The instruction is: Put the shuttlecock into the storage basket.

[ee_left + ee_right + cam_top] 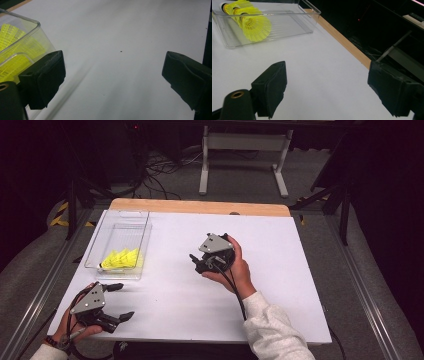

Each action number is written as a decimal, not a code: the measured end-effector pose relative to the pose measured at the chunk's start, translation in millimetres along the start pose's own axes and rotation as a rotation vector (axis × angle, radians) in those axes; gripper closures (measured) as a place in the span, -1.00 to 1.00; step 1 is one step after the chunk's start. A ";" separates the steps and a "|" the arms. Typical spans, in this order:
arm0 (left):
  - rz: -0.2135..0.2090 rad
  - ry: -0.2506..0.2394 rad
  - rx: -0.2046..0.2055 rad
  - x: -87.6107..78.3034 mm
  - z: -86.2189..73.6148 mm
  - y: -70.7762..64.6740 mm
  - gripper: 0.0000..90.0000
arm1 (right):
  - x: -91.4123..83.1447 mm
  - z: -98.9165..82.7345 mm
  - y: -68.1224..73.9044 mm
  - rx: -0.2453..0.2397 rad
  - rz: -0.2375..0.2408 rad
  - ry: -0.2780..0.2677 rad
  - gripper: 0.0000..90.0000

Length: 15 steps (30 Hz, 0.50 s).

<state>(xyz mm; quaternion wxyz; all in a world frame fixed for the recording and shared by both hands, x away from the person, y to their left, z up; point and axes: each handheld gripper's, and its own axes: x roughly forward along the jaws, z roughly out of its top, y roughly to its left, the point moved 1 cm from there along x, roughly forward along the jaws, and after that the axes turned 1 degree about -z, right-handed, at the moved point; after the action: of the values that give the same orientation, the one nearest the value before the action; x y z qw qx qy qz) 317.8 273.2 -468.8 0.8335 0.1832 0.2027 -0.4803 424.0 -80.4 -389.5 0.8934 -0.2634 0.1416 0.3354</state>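
Yellow shuttlecocks [122,258] in clear tray [144,227], lying lengthwise, at twelve o'clock from left gripper [121,301], the nearer; at nine from right gripper [195,262]. Both spread wide, empty.

A white table top [280,285] with a pale wooden strip [200,206] along its twelve o'clock edge sits on grey carpet [240,175]. Beyond, at twelve o'clock, a white metal stand [245,142]; black cables [160,172] sprawl toward eleven.

Upper left of the frame, yellow shuttlecocks [249,22] lie in a clear tray [287,27] on the white worktop [319,75]; the tongs [327,87] stand wide apart, nothing between them.
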 end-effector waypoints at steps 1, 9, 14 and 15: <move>0.003 0.000 0.001 -0.1 0.1 0.2 -0.87 | -0.8 -0.4 -0.7 -0.003 -0.001 0.002 -0.62; 0.013 -0.009 -0.003 -1.6 0.4 1.3 -0.87 | -7.1 -5.6 -3.8 -0.013 -0.022 0.009 -0.64; 0.016 -0.018 0.000 -1.2 1.5 2.1 -0.87 | -11.4 -8.6 -5.1 -0.020 -0.031 0.014 -0.64; 0.016 -0.020 -0.004 -0.6 1.9 2.1 -0.87 | -13.1 -9.7 -5.7 -0.019 -0.030 0.014 -0.64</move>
<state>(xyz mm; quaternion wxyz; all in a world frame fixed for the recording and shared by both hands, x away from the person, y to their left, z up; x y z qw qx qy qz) 319.7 273.7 -466.6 0.8395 0.1784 0.1940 -0.4751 417.5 -96.4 -389.7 0.8946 -0.2763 0.1408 0.3216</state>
